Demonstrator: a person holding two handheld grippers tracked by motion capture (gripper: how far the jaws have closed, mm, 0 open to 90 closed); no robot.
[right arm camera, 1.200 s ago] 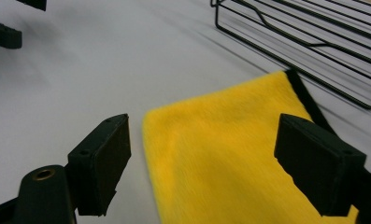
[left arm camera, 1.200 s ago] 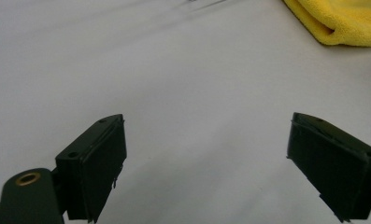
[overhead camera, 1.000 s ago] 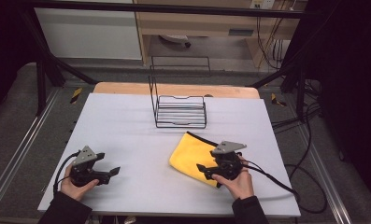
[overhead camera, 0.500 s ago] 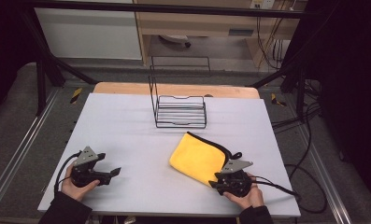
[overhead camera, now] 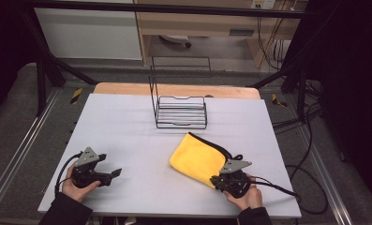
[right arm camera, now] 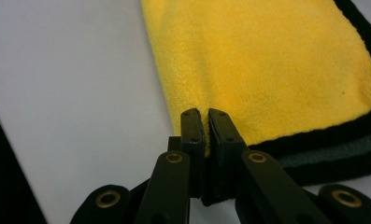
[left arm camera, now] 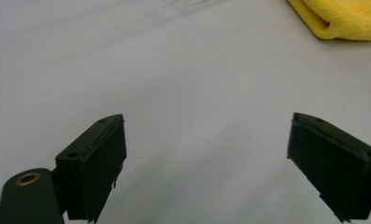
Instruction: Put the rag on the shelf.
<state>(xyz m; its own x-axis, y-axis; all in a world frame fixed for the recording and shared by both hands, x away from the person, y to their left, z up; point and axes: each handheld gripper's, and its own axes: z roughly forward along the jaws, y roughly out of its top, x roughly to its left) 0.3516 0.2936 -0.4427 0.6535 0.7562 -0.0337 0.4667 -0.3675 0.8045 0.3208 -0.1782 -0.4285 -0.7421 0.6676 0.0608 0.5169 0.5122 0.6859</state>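
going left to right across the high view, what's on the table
left claw in the person's left hand, open over bare table → wire rack farther back → yellow cloth → right claw, shut on the cloth's near corner

A wire rack (overhead camera: pixel 180 111) stands at the upper centre of the grey table (overhead camera: pixel 122 131), its tall back rising at its left end. A folded yellow cloth (overhead camera: pixel 197 158) lies at lower right, just below the rack and apart from it. The left half of the table is bare, and a wide bare strip runs across the lower centre of the frame.
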